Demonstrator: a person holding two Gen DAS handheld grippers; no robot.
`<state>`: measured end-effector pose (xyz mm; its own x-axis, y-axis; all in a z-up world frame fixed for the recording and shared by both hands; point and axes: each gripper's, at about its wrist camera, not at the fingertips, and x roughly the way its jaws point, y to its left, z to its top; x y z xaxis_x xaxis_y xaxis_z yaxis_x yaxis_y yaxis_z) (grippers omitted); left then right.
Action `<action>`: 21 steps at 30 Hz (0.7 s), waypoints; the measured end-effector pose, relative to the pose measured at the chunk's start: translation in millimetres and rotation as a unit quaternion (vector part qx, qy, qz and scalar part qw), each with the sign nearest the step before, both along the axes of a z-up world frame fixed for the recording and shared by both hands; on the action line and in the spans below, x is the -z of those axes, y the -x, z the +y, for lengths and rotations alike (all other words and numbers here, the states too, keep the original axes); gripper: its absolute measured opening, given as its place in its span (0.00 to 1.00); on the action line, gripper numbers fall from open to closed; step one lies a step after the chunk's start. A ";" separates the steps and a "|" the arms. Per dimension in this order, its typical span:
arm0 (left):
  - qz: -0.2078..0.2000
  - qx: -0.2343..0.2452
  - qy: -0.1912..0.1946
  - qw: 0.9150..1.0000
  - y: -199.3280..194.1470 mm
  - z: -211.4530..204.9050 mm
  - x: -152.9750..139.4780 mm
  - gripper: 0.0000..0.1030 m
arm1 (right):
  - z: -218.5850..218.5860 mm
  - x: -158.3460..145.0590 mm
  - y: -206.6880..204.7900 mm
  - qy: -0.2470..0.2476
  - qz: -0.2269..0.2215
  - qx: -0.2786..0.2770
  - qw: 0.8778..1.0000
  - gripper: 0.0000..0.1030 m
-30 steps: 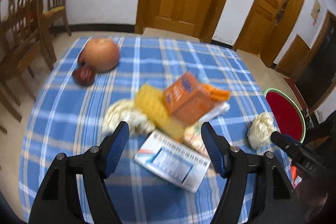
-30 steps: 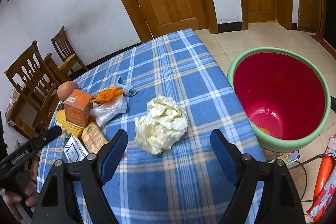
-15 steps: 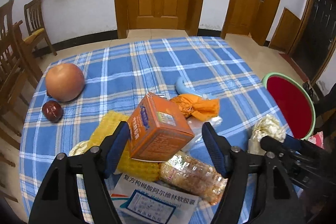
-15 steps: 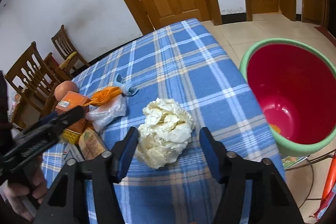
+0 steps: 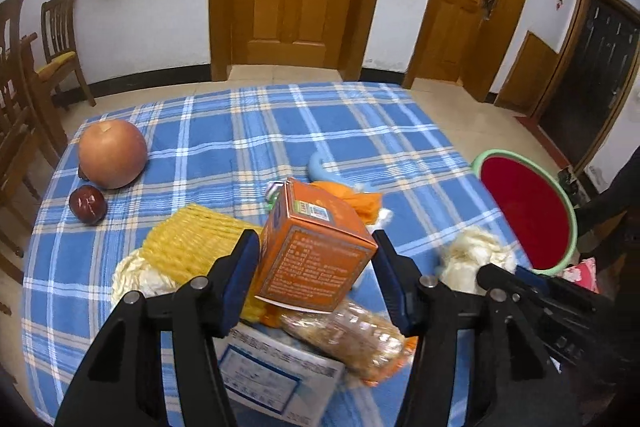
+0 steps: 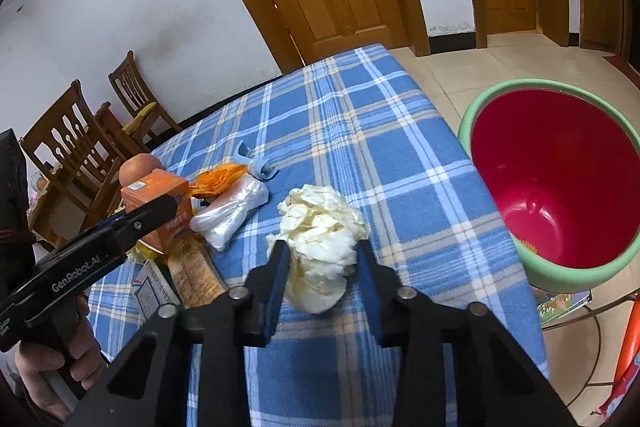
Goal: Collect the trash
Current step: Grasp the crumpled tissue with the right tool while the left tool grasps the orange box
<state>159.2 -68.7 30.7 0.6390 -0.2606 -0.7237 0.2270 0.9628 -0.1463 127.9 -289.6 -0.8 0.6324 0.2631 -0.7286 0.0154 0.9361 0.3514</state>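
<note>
The orange box, stiff card, stands tilted between the half-open left tongs, long axis leaning away. The right tongs have narrowed onto the crumpled tissue, pads touching it; a second ago both gaped wide. A red bin sits right of the desk.

The left gripper, seen from the right wrist camera, carries "GenRobot.AI" in white along its black body. Print covers the orange carton and the white-and-blue medicine box, but none of it can be read.
</note>
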 end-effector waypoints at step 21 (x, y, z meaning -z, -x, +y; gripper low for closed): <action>-0.036 0.057 0.048 0.997 41.2 -32.9 -47.0 0.56 | -42.8 -41.3 44.3 0.001 -0.070 0.024 0.997 0.23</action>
<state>118.0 -101.6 77.6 0.6509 -0.4002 -0.6451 0.3465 0.9127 -0.2166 83.6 -332.3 40.5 0.7396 0.2294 -0.6327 0.0106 0.9360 0.3518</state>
